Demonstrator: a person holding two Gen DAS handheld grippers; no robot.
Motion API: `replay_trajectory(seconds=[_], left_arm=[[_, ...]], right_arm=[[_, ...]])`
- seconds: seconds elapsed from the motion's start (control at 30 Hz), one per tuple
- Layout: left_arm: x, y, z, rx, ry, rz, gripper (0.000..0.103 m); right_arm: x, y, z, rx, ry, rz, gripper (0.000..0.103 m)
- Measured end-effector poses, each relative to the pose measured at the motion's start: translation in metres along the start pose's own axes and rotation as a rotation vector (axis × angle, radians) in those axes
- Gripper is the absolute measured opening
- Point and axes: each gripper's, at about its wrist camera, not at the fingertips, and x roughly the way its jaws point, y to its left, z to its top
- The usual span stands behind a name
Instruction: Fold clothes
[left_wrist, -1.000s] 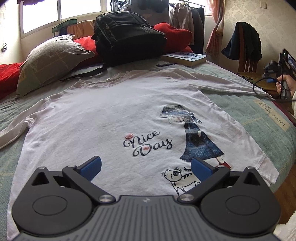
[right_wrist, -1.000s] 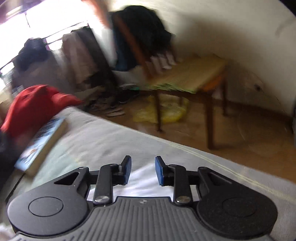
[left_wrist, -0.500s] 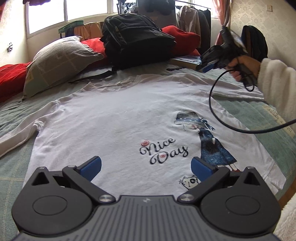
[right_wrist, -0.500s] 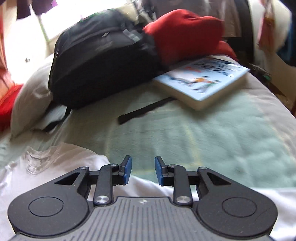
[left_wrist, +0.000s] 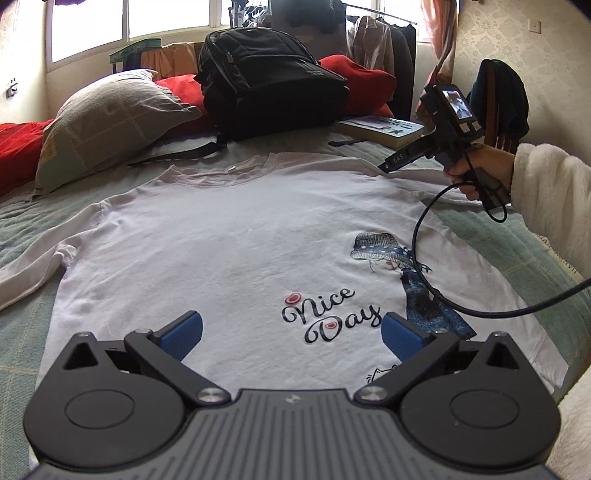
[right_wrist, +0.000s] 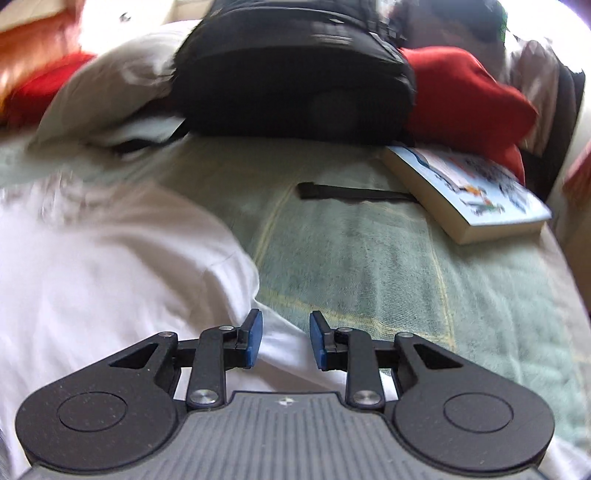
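A white long-sleeved T-shirt (left_wrist: 229, 251) lies spread flat, print side up, on a bed with a pale green cover (right_wrist: 388, 266), its neckline toward twelve o'clock and its hem nearest the camera in the left wrist view. The left claw (left_wrist: 291, 332) hovers over the lower front of the shirt with its blue pads spread wide and nothing between them. The right claw (right_wrist: 285, 339), held in a hand (left_wrist: 476, 170) with a fluffy white sleeve at about two o'clock, hangs above the shirt's right shoulder where the sleeve begins; its pads stand narrow but apart, and no cloth sits between them. A black backpack (left_wrist: 269, 77), a grey pillow (left_wrist: 107, 122) and a book (left_wrist: 380, 127) rest beyond the neckline. Folding appears not yet begun: this looks like the approach to the first grasp. The next move probably calls for lowering the right claw onto the shoulder seam and pinching one layer, while the left claw takes the hem on the same side.
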Motion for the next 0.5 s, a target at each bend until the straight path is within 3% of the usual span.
replay_trajectory(seconds=[0.17, 0.3, 0.33, 0.4, 0.43, 0.5], left_arm=[[0.001, 0.002, -0.002, -0.009, 0.003, -0.006, 0.102], [0.003, 0.002, -0.002, -0.013, 0.005, -0.011, 0.102], [0.003, 0.003, -0.002, -0.016, 0.005, -0.015, 0.102], [0.005, 0.002, -0.002, -0.018, 0.009, -0.016, 0.102], [0.005, 0.002, -0.002, -0.017, 0.011, -0.014, 0.102], [0.005, 0.002, -0.002, -0.016, 0.010, -0.014, 0.102]], right_arm=[[0.002, 0.002, -0.003, -0.092, -0.015, -0.022, 0.049], [0.005, -0.008, -0.004, -0.085, 0.000, 0.038, 0.048], [0.005, -0.010, -0.004, -0.078, 0.004, 0.055, 0.044], [0.005, -0.010, -0.005, -0.065, 0.006, 0.083, 0.023], [0.004, -0.007, -0.004, -0.074, -0.001, 0.069, 0.007], [0.003, -0.002, -0.002, -0.093, -0.014, 0.040, 0.004]])
